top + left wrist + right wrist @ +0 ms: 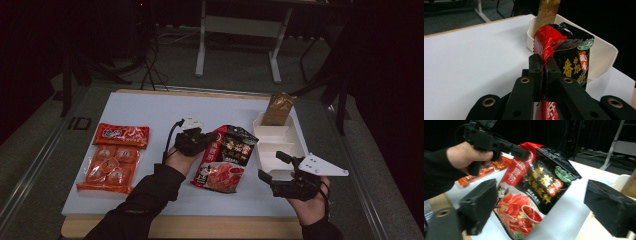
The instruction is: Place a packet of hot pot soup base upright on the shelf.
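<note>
The sauce packet (226,159), black and red with a picture of tomatoes, sits in the middle of the table (150,112), tilted up by its upper left edge so that its lower end hangs near the table top. Its long axis runs from that pinched edge down toward the person. The left hand-held gripper (200,141) has its jaws pressed together on the red side seam; in the left gripper view the crumpled red edge (547,42) bunches just beyond the closed jaws. Directly past the packet, on its right, lies the white tray (296,145), with a brown pouch (278,108) standing in its far compartment. The right hand-held gripper (274,166) waits near the tray's near end, jaws wide apart and holding nothing, pointed at the packet's face. The left one is plainly the nearer; I judge that the coming move carries the packet rightward into the tray. An orange snack pack (114,157) lies well apart on the left.
</note>
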`<state>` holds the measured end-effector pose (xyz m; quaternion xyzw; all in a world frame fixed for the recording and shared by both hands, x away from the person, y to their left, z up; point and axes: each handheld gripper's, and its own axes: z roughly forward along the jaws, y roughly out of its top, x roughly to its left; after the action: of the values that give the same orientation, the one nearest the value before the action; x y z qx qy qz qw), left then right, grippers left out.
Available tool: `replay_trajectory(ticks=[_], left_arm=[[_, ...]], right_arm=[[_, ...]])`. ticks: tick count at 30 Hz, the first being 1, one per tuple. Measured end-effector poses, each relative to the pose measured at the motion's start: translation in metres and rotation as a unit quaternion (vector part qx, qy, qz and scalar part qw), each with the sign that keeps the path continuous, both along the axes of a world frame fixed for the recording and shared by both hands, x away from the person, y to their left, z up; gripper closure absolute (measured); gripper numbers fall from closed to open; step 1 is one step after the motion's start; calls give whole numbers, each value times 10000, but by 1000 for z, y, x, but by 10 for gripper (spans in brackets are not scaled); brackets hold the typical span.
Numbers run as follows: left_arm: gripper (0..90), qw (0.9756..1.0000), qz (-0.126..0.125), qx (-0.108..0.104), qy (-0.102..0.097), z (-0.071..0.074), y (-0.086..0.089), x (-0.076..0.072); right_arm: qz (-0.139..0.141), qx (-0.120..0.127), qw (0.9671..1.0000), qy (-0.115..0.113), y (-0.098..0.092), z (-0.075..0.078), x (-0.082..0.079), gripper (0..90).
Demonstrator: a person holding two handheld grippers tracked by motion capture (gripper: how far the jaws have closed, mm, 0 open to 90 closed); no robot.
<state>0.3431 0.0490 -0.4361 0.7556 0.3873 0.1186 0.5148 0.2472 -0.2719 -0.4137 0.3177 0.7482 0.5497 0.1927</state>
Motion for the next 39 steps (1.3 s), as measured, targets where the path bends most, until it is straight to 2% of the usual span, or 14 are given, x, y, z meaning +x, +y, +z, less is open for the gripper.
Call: replay_trajectory(ticks=[1, 3, 6, 9, 10, 11, 13, 15, 21, 26, 28, 32, 35, 39], left_arm=[[870, 9999, -28, -124, 56, 1, 4, -1], [870, 9997, -83, -193, 91, 2, 8, -2], [870, 9998, -112, -176, 56, 3, 11, -3], [869, 9994, -164, -296, 52, 4, 17, -5], [869, 9990, -252, -378, 55, 5, 19, -5], [868, 9988, -270, -402, -22, 5, 20, -6], [868, 9981, -365, -485, -56, 5, 24, -8], [869, 9981, -360, -500, -71, 6, 27, -9], [869, 9950, -586, -773, -229, 8, 31, -16], [868, 9906, -774, -1101, -231, 9, 32, -18], [868, 9889, -837, -1181, -335, 10, 32, -21], [867, 9834, -1002, -1439, -475, 13, 31, -25], [867, 9787, -1077, -1690, -439, 15, 30, -26], [867, 9762, -1120, -1817, -387, 15, 29, -26]], right_arm=[[-50, -26, 10000, -32, 0, 1, 0, 136], [-62, -72, 10000, -6, 0, 3, 2, 143], [-139, -134, 9998, 6, 1, 5, 4, 150], [-141, -133, 9998, 28, 3, 8, 6, 172], [-127, -138, 9998, 38, 3, 9, 7, 173], [-136, -159, 9998, 29, 4, 9, 8, 178], [-112, -146, 9998, 67, 6, 10, 10, 197], [-102, -166, 9998, 96, 7, 10, 12, 198], [-35, -169, 9997, 167, 12, 9, 19, 206], [87, -161, 9996, 225, 17, 8, 23, 225], [118, -146, 9994, 276, 18, 7, 26, 231], [247, -83, 9990, 351, 22, 7, 30, 247], [375, -119, 9985, 372, 25, 10, 32, 322], [442, -46, 9983, 382, 27, 14, 32, 492]])
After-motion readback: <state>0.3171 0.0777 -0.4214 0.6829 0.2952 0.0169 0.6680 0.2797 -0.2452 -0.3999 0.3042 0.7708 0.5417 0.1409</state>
